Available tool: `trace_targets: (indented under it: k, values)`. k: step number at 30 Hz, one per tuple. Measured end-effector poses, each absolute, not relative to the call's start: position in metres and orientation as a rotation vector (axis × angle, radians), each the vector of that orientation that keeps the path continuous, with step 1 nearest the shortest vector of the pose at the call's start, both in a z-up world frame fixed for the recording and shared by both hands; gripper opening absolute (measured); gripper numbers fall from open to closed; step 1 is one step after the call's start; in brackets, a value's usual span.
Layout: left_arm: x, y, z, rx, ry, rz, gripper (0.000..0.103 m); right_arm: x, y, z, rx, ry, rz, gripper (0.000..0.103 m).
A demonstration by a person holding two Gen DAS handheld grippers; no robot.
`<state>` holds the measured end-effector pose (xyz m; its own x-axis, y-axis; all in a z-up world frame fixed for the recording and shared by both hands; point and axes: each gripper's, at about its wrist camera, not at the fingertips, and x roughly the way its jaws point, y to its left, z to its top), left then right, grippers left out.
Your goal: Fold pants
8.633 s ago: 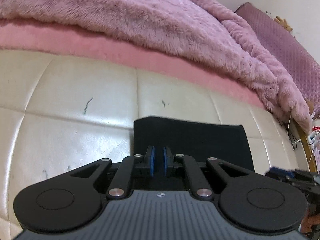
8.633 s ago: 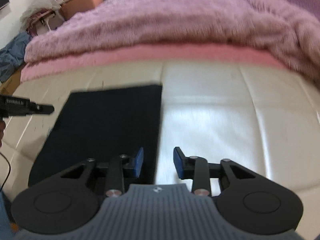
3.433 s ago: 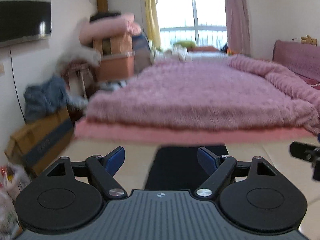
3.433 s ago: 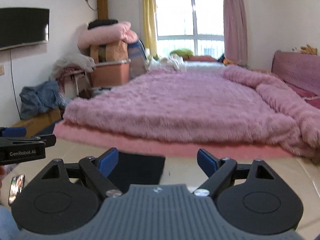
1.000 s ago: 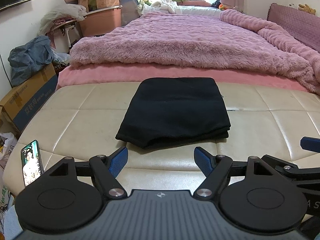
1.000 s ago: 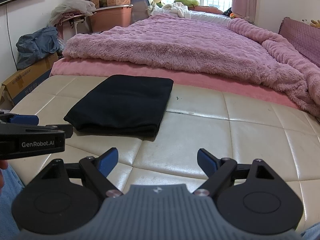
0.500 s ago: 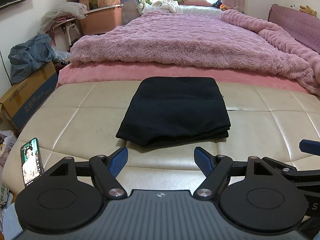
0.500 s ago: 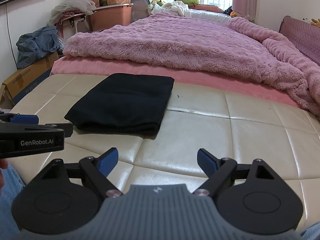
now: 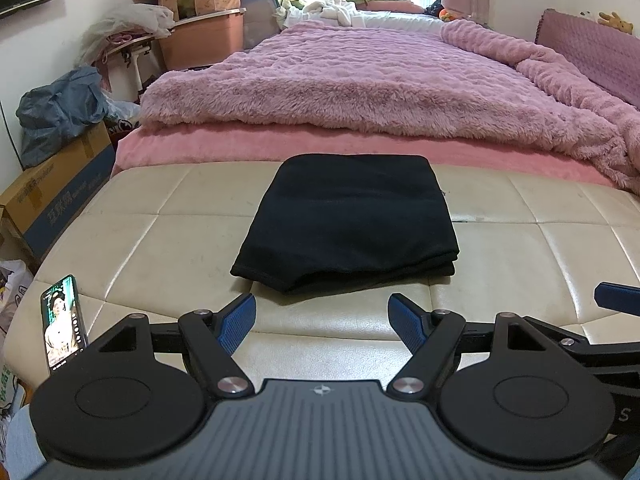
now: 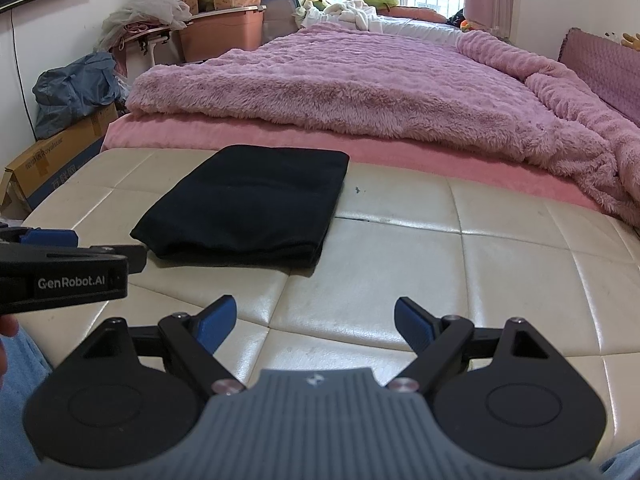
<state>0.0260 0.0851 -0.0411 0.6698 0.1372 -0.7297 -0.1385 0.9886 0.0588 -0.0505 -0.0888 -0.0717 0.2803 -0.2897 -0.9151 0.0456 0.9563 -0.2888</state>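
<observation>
The black pants [image 9: 348, 220] lie folded into a flat rectangle on the cream leather bench [image 9: 160, 232], near its far edge. In the right wrist view the pants [image 10: 248, 208] sit left of centre. My left gripper [image 9: 322, 320] is open and empty, held back from the pants' near edge. My right gripper [image 10: 316, 322] is also open and empty, over bare bench to the right of the pants. The left gripper's side shows at the left of the right wrist view [image 10: 60, 276].
A phone [image 9: 64, 320] with a lit screen lies at the bench's near left corner. Behind the bench is a bed with a fluffy purple blanket [image 9: 380, 88]. Cardboard boxes [image 9: 52, 196] and bags stand at the left on the floor.
Both grippers, shut on or close over the pants earlier, have opened and drawn back from the folded pants. Over the last second they have barely moved.
</observation>
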Motion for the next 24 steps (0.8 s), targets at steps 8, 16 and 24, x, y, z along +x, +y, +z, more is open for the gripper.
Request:
trace_targets:
  k: [8, 16, 24]
  values:
    - [0.0237, 0.0816, -0.0406, 0.004, 0.818, 0.155, 0.088, -0.0509, -0.0882, -0.0714, -0.218, 1.273, -0.227, 0.082]
    - [0.0227, 0.083, -0.0389, -0.011, 0.817, 0.164, 0.088, -0.0527, -0.0886, -0.0712, -0.216, 1.276, -0.228, 0.082]
    - [0.0235, 0.0821, -0.038, -0.008, 0.821, 0.158, 0.089, -0.0524, -0.0895, -0.0715, -0.216, 1.277, -0.226, 0.082]
